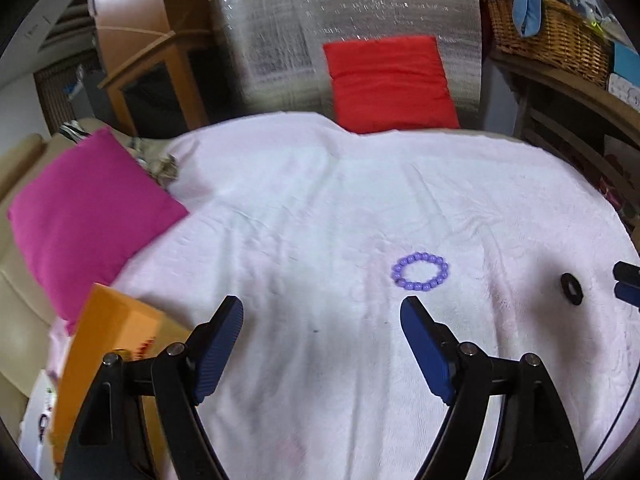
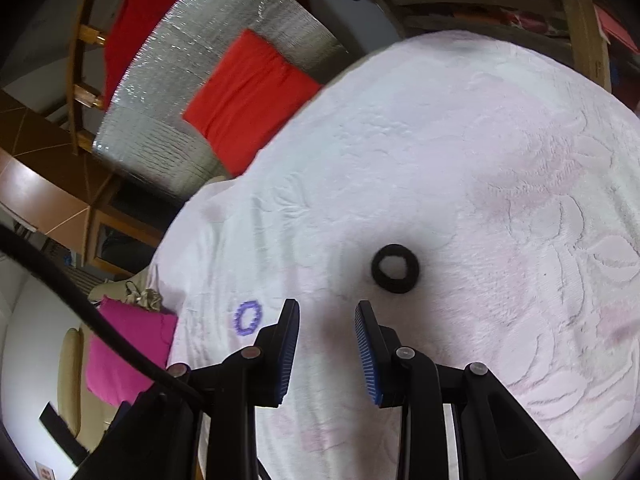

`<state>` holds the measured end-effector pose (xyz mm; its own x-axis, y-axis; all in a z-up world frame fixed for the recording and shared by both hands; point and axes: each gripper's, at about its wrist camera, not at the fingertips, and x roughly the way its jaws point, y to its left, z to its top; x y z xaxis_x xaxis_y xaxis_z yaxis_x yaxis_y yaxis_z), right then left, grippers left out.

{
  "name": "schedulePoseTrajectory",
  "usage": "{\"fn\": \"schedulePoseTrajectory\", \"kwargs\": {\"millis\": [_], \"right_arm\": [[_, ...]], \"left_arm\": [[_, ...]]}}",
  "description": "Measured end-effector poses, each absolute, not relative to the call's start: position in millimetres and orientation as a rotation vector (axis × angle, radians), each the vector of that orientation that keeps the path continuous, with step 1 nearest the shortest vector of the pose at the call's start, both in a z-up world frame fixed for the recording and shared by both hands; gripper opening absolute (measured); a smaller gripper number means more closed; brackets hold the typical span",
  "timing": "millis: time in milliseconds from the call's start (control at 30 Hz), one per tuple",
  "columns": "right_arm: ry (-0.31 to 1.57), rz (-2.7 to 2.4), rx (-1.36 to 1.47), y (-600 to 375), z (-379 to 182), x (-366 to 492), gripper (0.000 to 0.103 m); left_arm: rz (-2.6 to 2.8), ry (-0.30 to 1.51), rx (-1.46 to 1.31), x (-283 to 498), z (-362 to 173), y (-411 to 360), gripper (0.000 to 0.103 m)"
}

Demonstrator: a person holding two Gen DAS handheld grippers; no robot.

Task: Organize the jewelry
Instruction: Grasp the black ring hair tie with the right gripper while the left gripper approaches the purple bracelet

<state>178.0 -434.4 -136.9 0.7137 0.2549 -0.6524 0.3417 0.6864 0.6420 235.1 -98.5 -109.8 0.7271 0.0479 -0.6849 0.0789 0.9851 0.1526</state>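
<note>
1. Left gripper point(image 1: 322, 310) spread wide, empty; purple bead bracelet point(image 1: 420, 271) lies just beyond its right finger.
2. Right gripper point(image 2: 327, 314) parted, empty; black ring point(image 2: 395, 268) just ahead.
3. White bedspread point(image 1: 304, 216) otherwise bare; pink cushion point(image 1: 86, 216) overlaps its left edge.

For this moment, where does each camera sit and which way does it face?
Left wrist: on the left gripper, angled down at the white cloth; purple bead bracelet just ahead; its open fingers show.
Right wrist: on the right gripper, tilted, aimed at the black ring; its narrowly parted fingers and a cable show.
Shared: bracelet, ring, cloth, red cushion, pink cushion.
</note>
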Motion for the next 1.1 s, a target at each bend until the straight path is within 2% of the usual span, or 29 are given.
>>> {"fn": "schedulePoseTrajectory", "kwargs": {"millis": [233, 667, 733, 833, 1100], "right_arm": [[0.849, -0.140, 0.782, -455.4, -163.7, 201.6, 0.031], [0.924, -0.234, 0.679, -457.1, -202.8, 236.5, 0.031], [0.931, -0.246, 0.657, -456.5, -207.2, 238.6, 0.027], [0.920, -0.248, 0.616, -452.6, -204.1, 237.3, 0.011], [0.825, -0.180, 0.684, -445.0, -184.5, 222.0, 0.011]], "left_arm": [[-0.041, 0.829, 0.211, 262.3, -156.9, -101.8, 0.081], [-0.138, 0.806, 0.229, 283.3, -160.9, -90.1, 0.081], [-0.161, 0.795, 0.216, 282.0, -159.7, -91.0, 0.081], [-0.201, 0.783, 0.196, 282.7, -158.9, -94.0, 0.081], [-0.293, 0.732, 0.220, 288.0, -161.6, -116.6, 0.076]]}}
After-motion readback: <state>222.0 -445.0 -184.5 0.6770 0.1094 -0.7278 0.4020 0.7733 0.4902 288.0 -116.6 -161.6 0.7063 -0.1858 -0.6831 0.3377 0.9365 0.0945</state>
